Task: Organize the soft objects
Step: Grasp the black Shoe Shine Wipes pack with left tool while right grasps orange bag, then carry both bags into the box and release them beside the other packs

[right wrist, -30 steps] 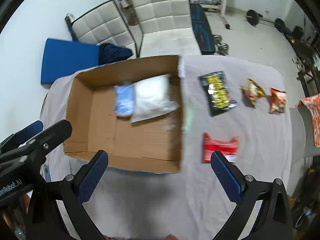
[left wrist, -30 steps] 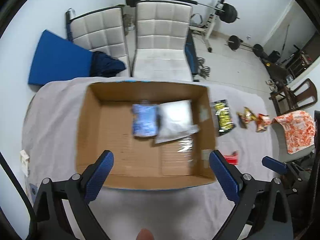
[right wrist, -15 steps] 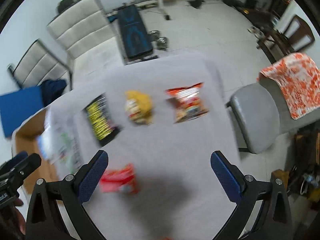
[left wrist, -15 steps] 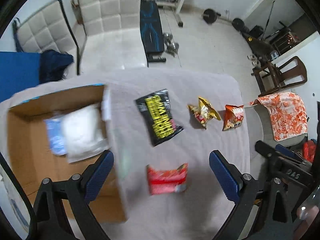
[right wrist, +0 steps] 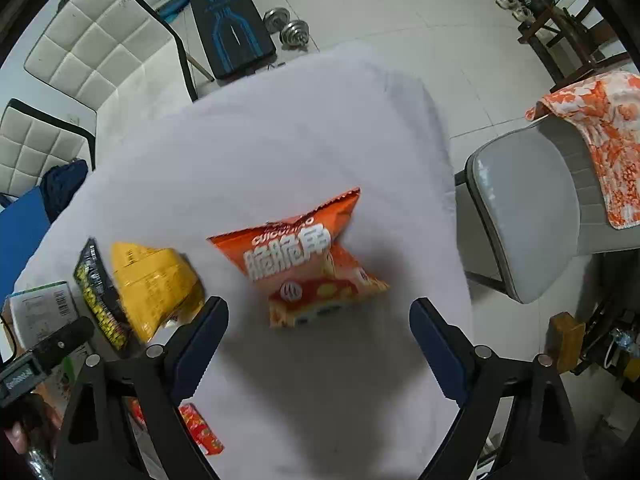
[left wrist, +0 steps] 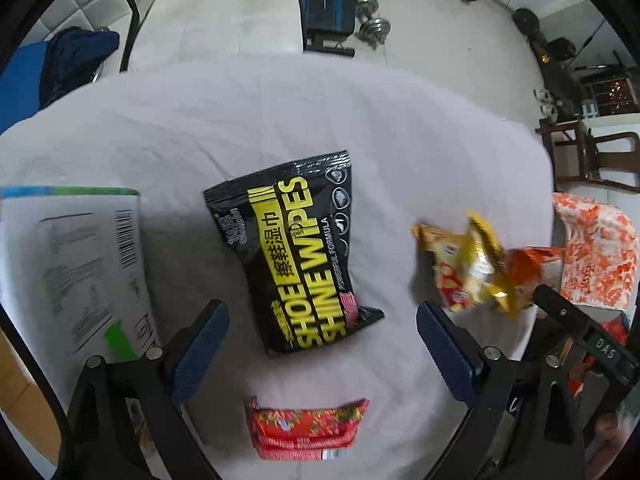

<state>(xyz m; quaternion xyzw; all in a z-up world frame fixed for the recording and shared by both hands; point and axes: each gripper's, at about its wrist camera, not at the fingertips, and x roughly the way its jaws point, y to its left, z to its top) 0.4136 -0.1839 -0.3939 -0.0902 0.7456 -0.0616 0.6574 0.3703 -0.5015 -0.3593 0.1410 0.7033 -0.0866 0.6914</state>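
Note:
My left gripper (left wrist: 322, 344) is open and empty above a black and yellow shoe wipes pack (left wrist: 298, 252) that lies flat on the white cloth. A red tissue pack (left wrist: 306, 428) lies just below it. A yellow snack bag (left wrist: 468, 264) lies to the right. My right gripper (right wrist: 318, 340) is open and empty above an orange snack bag (right wrist: 304, 260). In the right wrist view the yellow snack bag (right wrist: 154, 284), the wipes pack (right wrist: 100, 296) and the red pack (right wrist: 200, 430) lie to the left.
The cardboard box flap (left wrist: 72, 264) with a printed label stands at the left edge. A grey chair (right wrist: 528, 208) with an orange cloth (right wrist: 604, 128) stands right of the table (right wrist: 280, 152). White chairs (right wrist: 100, 32) and dumbbells (right wrist: 288, 30) are beyond it.
Both grippers have swung right, away from the box, and dropped closer to the table. The left now hangs over the wipes pack, the right over the orange snack bag.

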